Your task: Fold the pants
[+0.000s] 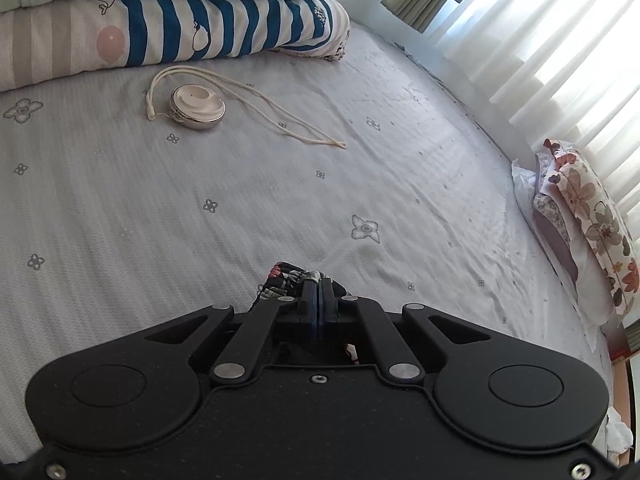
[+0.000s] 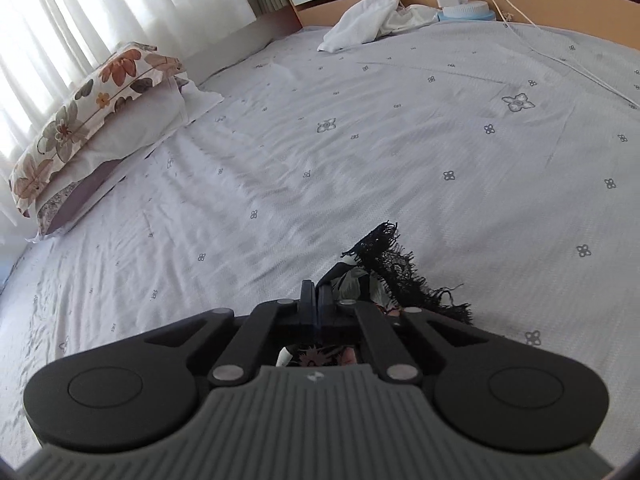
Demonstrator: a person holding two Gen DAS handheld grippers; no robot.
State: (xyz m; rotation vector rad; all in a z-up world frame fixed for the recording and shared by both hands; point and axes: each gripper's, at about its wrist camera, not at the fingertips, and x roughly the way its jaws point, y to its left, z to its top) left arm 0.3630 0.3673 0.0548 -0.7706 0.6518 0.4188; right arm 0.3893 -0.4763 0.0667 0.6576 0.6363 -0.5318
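Pants (image 1: 294, 280) dark, floral print, pinched at both ends above pale sheet (image 1: 240, 200); left gripper (image 1: 319, 292) clamped tight on gathered edge, right gripper (image 2: 316, 296) clamped tight on other part, black lace trim (image 2: 400, 268) spilling out right of its fingers; round white case (image 1: 197, 106) with cord near striped quilt (image 1: 224, 28); floral pillow (image 2: 80, 120) by curtain (image 2: 100, 4)
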